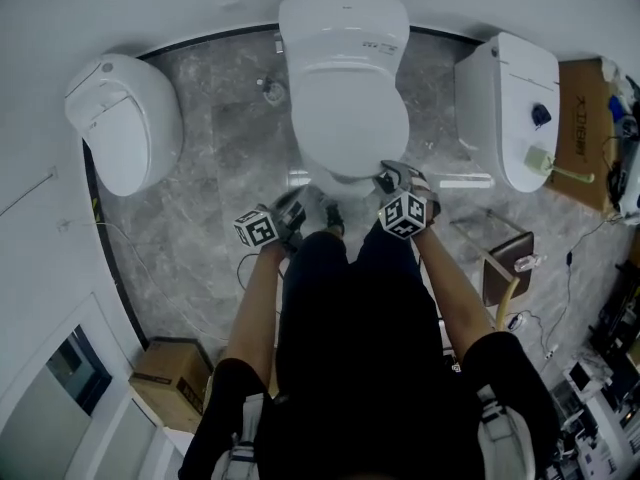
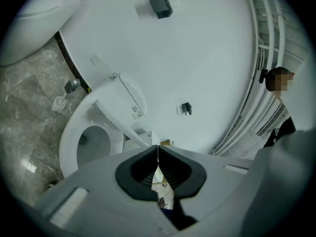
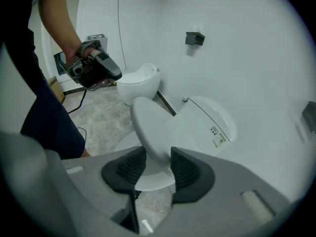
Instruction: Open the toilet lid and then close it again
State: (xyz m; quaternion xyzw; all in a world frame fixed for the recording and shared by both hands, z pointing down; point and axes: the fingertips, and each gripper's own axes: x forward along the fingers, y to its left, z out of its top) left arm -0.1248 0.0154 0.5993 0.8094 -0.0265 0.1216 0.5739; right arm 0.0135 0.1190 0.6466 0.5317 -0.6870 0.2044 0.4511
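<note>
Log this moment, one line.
toilet lid: part-raised | right gripper: jaws clamped on its edge | left gripper: jaws shut, empty

Bright, even indoor light, soft shadows, faint glare on glossy floor point(image 1: 222, 173). Both gripper views fisheye, with dark vignetted corners and warped edges.

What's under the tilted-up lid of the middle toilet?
Under the toilet lid, the left gripper view shows the white seat ring and the shadowed bowl opening. The bowl's rear is covered by the lid; from above, everything is.
</note>
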